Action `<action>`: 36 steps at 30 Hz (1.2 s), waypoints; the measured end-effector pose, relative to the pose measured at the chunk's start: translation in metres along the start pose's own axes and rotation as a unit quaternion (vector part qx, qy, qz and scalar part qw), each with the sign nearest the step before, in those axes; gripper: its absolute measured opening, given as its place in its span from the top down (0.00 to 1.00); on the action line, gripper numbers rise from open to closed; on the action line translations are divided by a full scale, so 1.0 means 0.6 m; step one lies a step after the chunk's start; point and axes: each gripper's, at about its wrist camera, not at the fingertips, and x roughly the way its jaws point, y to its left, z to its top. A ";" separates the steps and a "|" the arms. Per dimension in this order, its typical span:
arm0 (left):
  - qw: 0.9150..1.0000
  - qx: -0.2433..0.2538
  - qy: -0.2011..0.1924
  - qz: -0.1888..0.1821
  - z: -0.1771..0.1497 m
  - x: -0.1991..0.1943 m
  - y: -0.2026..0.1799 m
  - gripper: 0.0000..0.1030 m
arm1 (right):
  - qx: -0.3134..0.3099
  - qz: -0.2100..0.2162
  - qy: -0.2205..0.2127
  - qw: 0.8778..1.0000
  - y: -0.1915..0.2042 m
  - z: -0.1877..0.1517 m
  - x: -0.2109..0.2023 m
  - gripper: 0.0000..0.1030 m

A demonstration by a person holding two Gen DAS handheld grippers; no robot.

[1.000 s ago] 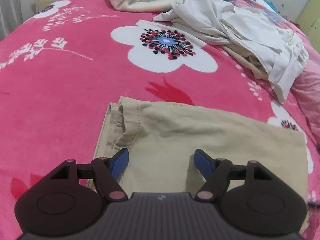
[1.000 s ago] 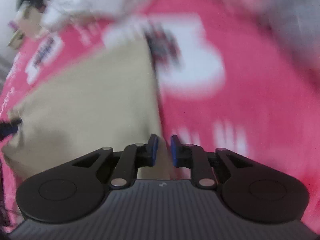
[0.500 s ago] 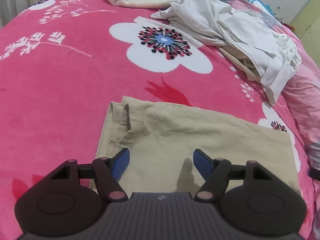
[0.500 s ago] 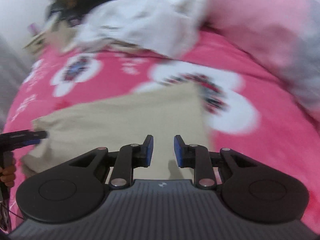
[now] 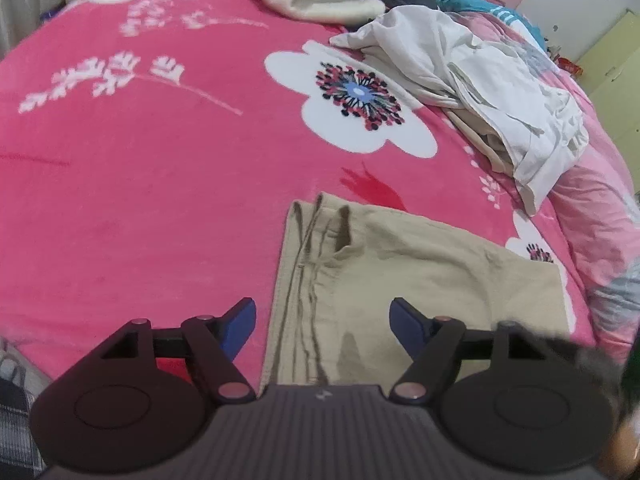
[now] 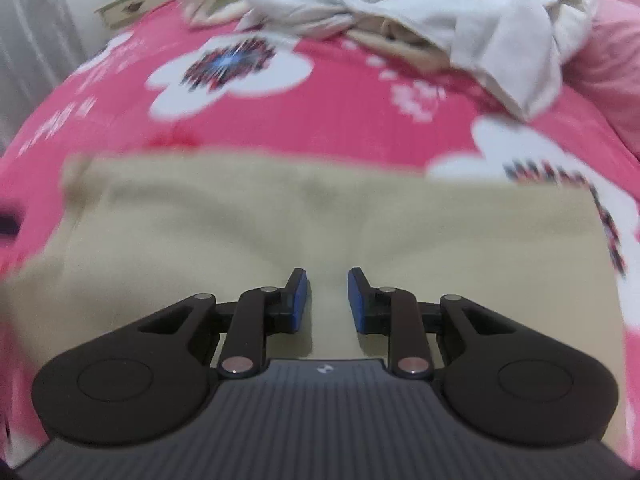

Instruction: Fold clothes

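Note:
A folded khaki garment (image 5: 420,272) lies flat on the pink flowered blanket (image 5: 140,160). My left gripper (image 5: 322,312) hovers over its left, seamed end. Its jaws are opening wide, and only the cloth below shows between them. In the blurred right wrist view the same khaki garment (image 6: 280,216) fills the middle. My right gripper (image 6: 328,280) hangs above its near edge with a narrow gap between the blue pads (image 6: 298,300) and nothing gripped.
A heap of white and cream clothes (image 5: 480,80) lies at the far right of the bed, with a cream garment (image 5: 320,4) behind it. A pale pink duvet (image 5: 600,208) borders the right side. A small cream nightstand (image 6: 132,4) stands beyond the bed's far left corner.
My left gripper slid left toward the garment's seamed end and its jaws widened. My right gripper swung from the garment's right edge to over its middle, and its jaws parted a little.

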 end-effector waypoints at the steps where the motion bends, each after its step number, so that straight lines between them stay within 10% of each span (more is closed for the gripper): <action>1: 1.000 -0.005 0.010 -0.012 0.002 0.005 0.008 0.24 | 0.002 0.000 0.009 1.000 0.002 -0.019 -0.017 0.79; 12: 0.996 0.048 0.062 -0.038 0.026 0.073 0.029 0.18 | 0.032 0.005 0.051 0.998 0.002 -0.026 -0.043 0.78; 23: 0.998 0.022 0.010 -0.057 0.063 0.124 0.033 0.24 | 0.059 0.002 0.057 0.997 -0.019 -0.015 -0.016 0.77; 36: 0.993 0.000 0.069 -0.100 0.045 0.127 0.051 0.29 | 0.074 0.030 0.043 0.996 -0.033 -0.019 -0.011 0.73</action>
